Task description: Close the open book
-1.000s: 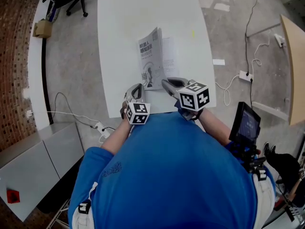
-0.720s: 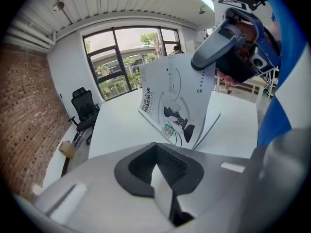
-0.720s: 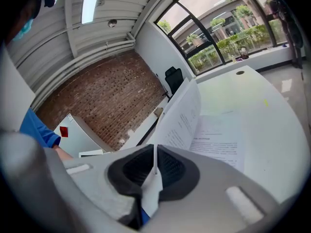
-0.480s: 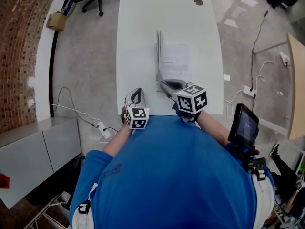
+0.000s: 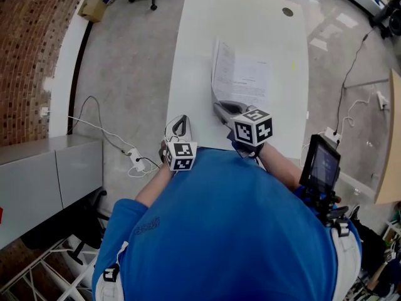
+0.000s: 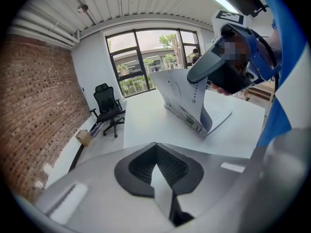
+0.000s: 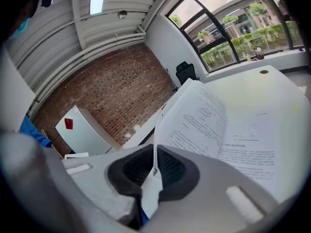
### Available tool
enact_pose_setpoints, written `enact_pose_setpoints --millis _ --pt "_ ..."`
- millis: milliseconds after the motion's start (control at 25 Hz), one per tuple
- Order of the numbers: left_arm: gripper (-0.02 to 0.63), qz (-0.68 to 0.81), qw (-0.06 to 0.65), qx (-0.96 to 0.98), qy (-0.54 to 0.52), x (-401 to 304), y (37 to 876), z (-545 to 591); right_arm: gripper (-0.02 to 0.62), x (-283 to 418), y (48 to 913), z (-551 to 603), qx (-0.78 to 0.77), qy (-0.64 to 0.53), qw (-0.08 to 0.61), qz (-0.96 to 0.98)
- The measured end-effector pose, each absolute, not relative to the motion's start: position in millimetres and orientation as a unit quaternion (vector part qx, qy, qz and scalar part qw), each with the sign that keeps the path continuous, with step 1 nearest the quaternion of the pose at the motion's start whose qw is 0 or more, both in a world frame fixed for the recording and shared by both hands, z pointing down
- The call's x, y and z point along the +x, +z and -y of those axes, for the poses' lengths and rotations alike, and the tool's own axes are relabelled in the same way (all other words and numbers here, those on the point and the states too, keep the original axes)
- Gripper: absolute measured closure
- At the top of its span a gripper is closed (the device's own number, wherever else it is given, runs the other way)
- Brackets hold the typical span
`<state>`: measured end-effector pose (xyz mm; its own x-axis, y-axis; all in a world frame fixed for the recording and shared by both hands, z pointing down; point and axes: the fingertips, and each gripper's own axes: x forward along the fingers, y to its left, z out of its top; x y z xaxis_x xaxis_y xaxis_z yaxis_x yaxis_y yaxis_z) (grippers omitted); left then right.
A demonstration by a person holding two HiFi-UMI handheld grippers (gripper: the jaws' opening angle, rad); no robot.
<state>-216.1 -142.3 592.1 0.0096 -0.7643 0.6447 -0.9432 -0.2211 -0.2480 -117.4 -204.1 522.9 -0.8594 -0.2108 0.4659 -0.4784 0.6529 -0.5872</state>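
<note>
The thin white book with printed pages (image 5: 245, 80) lies open on the white rectangular desk (image 5: 200, 49), near its front edge. The right claw (image 5: 219, 108) is clamped on the lower edge of the book's left leaf, which stands raised and nearly upright. The left claw (image 5: 180, 123) has its jaws together and holds nothing. It sits at the desk's near left corner, apart from the book.

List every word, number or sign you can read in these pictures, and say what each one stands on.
None can be read as words.
Open book: printed lines on both pages, too small and blurred to read.
Marker cubes: black-and-white square patterns only, no words.
White cabinet: a red label, too small to read.
Screen at the person's side: too blurred to read.
</note>
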Motion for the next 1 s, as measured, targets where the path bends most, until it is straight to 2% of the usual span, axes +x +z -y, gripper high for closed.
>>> enact_pose_setpoints --millis 200,1000 --pt "0.600 0.624 0.137 0.688 0.344 -255.3 594.6 132.6 0.574 -159.2 542.1 201.8 0.189 0.370 0.200 0.887" --pt "0.600 0.644 0.172 0.655 0.356 -305.8 605.6 98.7 0.574 -219.1 613.6 192.9 0.173 0.364 0.298 0.866"
